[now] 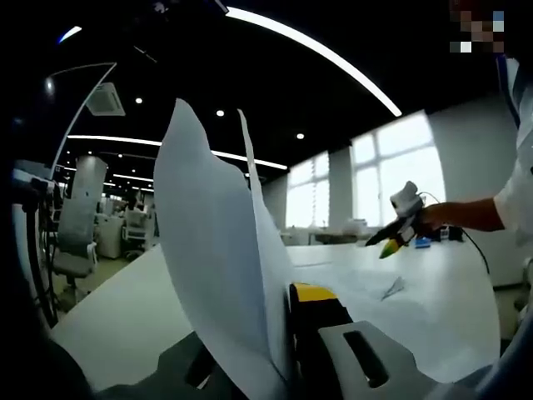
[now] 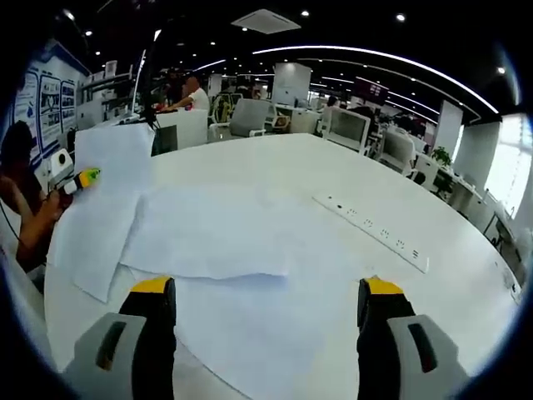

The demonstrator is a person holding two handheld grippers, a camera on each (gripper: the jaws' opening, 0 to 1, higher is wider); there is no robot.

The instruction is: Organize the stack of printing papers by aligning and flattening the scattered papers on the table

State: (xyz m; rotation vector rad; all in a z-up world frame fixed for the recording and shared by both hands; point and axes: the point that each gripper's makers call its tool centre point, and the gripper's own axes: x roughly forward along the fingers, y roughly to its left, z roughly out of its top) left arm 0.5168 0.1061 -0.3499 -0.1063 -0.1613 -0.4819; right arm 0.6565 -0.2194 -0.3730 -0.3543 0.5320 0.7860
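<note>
Left gripper view: your left gripper clenches an upright sheet above the table. Right gripper view: your right gripper is released over scattered papers near the table's front edge.

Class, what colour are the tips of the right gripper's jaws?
Yellow, above black bodies; the right gripper shows them best in the right gripper view.

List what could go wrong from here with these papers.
1. The left gripper holds raised sheets that curve upward; they may crease or slip free.
2. The right gripper is open above loose overlapping sheets on the table; pushing them might buckle or scatter them instead of aligning them.
3. One sheet lies near the table edge and might slide off.
</note>
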